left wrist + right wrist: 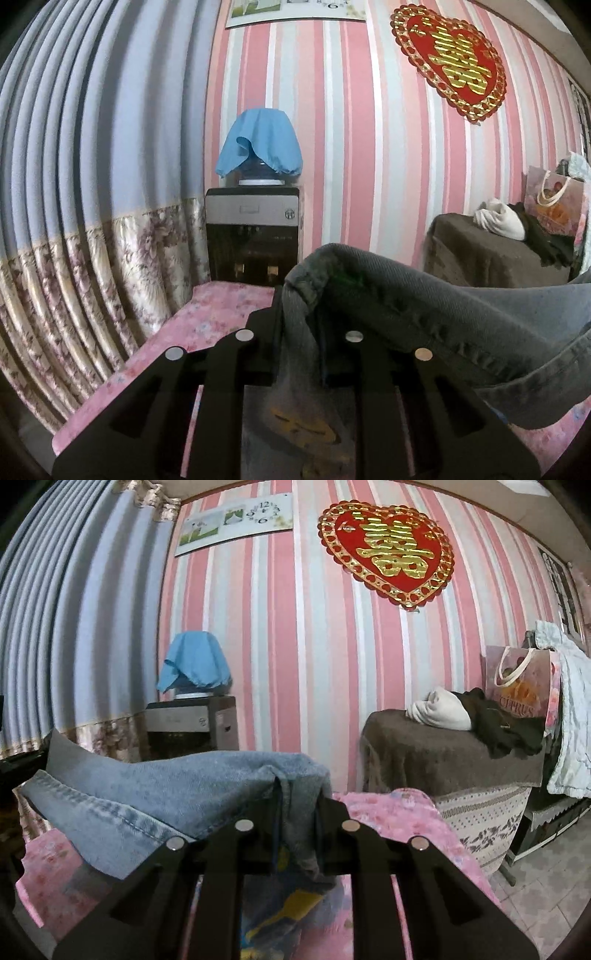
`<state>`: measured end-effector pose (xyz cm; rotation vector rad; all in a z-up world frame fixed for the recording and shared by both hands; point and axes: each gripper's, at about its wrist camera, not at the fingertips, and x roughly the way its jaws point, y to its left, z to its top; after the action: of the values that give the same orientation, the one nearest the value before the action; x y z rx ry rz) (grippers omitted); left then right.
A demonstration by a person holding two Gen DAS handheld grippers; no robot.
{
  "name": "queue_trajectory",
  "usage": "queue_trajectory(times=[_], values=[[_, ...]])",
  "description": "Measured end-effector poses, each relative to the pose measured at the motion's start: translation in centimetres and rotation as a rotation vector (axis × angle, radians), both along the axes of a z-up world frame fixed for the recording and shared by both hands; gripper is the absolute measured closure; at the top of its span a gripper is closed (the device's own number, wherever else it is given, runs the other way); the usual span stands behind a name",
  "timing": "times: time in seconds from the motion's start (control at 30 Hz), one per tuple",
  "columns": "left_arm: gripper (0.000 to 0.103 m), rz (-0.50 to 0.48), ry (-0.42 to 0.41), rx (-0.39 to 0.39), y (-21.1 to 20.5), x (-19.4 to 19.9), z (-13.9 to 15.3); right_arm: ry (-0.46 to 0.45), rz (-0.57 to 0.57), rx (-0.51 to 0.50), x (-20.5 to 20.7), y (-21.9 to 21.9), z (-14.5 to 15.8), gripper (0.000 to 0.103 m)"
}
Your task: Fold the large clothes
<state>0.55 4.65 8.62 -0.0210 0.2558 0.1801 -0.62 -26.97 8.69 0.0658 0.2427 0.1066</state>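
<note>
Where the left wrist cam looks fwd, the left gripper (pixel 297 325) is clamped on a bunched hem of the denim garment (pixel 443 325), grey-blue w/ stitched seams, held up over the pink floral bedspread (pixel 207 325). In the right wrist cam, the right gripper (pixel 297 812) pinches another corner of it; lighter blue cloth drapes off to the left, sagging over the bedspread.

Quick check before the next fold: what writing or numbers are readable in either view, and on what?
"CITRUS": gift bag.
"12", "6": clock face on the wall picture; other numerals blurred.
Gold double-happiness character: red heart decoration.
Round logo on the water dispenser: too small to read.
</note>
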Motion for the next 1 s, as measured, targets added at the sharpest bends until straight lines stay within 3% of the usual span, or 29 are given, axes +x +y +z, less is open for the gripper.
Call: queue_trajectory(times=[0.13,0.33,0.4,0.57,0.73,0.8,0.83,0.87,0.9,0.93,0.97,1.0], values=[[0.086,0.009,0.012,0.027,0.0,7.0,0.5,0.02,-0.018,-0.032,6.1,0.2,0.1,0.088],[0.087,0.016,0.085,0.081,0.7,20.3,-0.2,0.158,-0.009,-0.055,21.0,-0.1,-2.3,0.088],[0.087,0.001,0.132,0.067,1.4,26.0,-1.5,0.22,-0.004,-0.062,26.3,-0.1,-4.2,0.088],[0.088,0.008,0.243,0.137,1.6,37.6,-5.4,0.331,-0.004,-0.094,37.0,0.0,-9.2,0.089],[0.087,0.022,0.33,0.178,2.0,45.8,-9.4,0.432,-0.015,-0.127,45.1,0.8,-13.5,0.089],[0.082,0.016,0.394,0.173,2.5,48.5,-11.4,0.506,-0.023,-0.147,47.8,1.0,-15.3,0.088],[0.075,0.008,0.434,0.176,2.3,49.4,-12.1,0.545,-0.019,-0.145,48.7,0.9,-16.0,0.084],[0.066,-0.015,0.463,0.178,2.3,50.1,-12.8,0.593,-0.014,-0.138,49.7,0.7,-16.8,0.063],[0.06,-0.034,0.48,0.189,2.2,50.2,-13.0,0.593,-0.035,-0.151,49.9,0.6,-16.8,0.051],[0.049,-0.051,0.482,0.211,2.1,50.0,-12.9,0.563,-0.05,-0.157,49.5,0.3,-16.2,0.031],[0.036,-0.065,0.458,0.248,1.9,49.2,-12.3,0.532,-0.06,-0.158,48.9,0.1,-15.5,0.021],[0.03,-0.075,0.45,0.259,1.8,48.8,-12.0,0.515,-0.058,-0.148,48.3,-0.4,-14.6,0.021]])
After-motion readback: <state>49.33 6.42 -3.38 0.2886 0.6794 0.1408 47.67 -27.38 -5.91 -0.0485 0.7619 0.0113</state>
